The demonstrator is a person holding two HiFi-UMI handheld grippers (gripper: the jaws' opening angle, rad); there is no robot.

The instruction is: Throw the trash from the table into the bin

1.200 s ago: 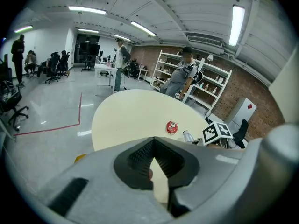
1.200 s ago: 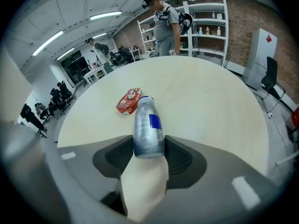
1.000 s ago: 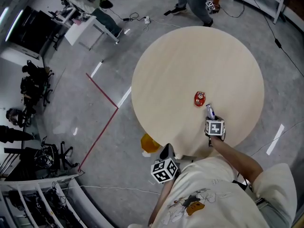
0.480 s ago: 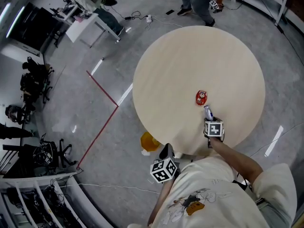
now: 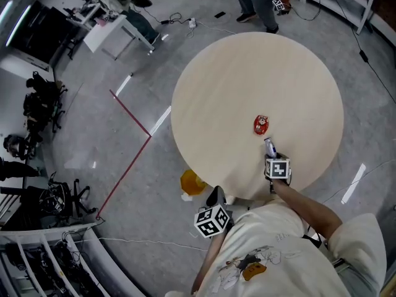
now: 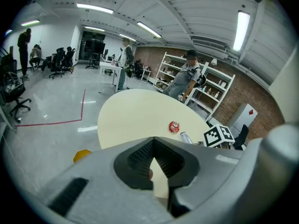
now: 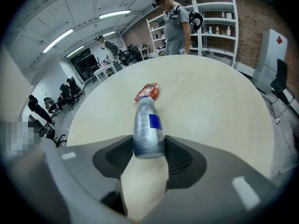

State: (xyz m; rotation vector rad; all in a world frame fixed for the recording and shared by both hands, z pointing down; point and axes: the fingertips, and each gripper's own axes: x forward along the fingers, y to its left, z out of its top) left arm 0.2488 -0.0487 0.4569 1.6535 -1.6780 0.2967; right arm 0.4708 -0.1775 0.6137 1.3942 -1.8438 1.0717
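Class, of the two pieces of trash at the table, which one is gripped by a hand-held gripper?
The silver bottle, clamped in the right hand-held gripper; the red packet lies loose on the table beyond it.

1 round table (image 5: 247, 73), 1 silver bottle (image 7: 148, 125), 1 red wrapper (image 5: 260, 124), 1 left claw (image 6: 153, 141), 1 right claw (image 7: 149, 141).

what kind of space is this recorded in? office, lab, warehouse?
Probably an open-plan lab or workshop-style office: white shelving against a brick wall, a cluster of office chairs on a polished grey floor, and red tape marking lines on it.
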